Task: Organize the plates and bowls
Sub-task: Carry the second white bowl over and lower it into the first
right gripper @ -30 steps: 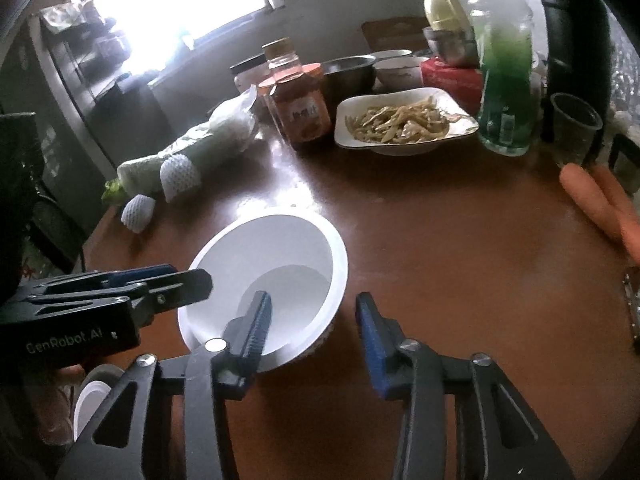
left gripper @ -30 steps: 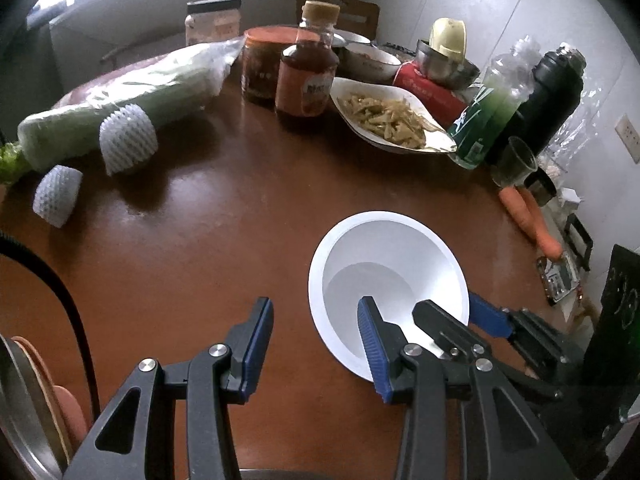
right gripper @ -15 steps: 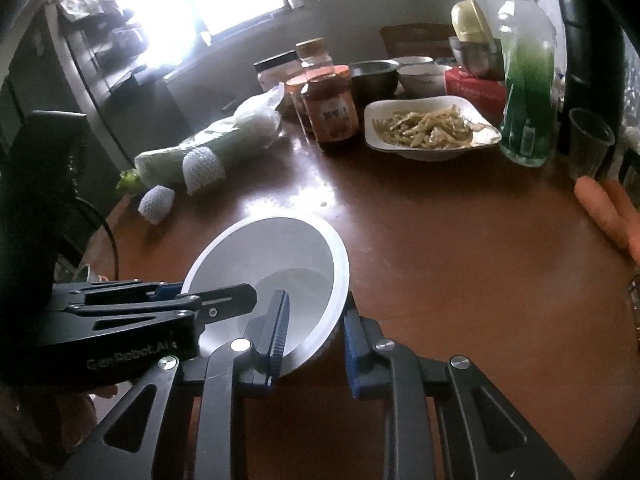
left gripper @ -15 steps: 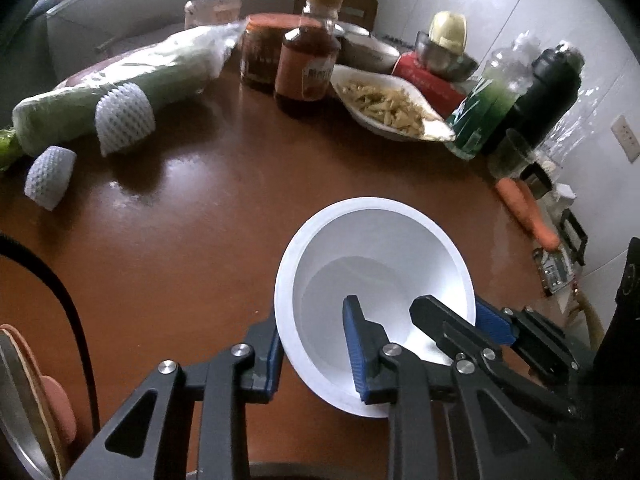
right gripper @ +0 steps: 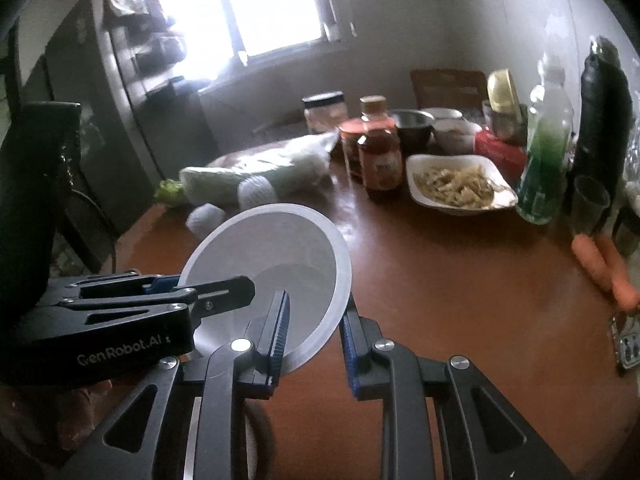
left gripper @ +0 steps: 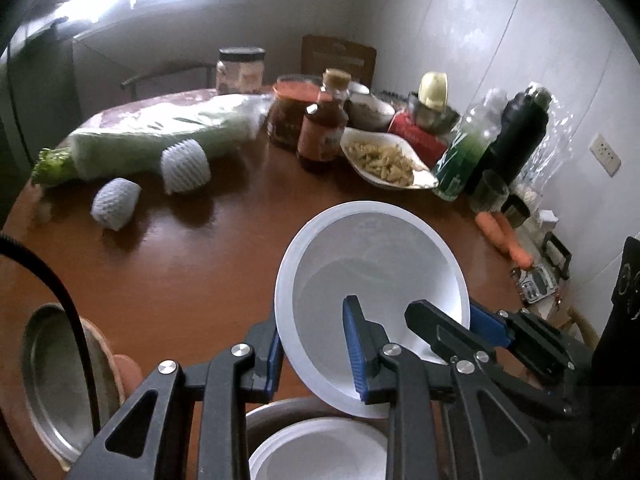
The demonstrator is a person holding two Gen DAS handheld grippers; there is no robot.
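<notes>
Home kitchen (food-laden table (left gripper: 168, 264))

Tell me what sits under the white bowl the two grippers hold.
Below the white bowl, at the left wrist view's bottom edge, is a white dish inside a brownish rim. The left gripper covers most of it.

A plain white bowl (left gripper: 372, 280) sits between blue-padded black claws above the glossy reddish-brown table (left gripper: 192, 264).

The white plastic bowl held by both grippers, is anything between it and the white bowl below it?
Nothing visible. The white plastic bowl, clamped by the left gripper and right gripper, hangs tilted just above the other white bowl at the near table edge.
</notes>
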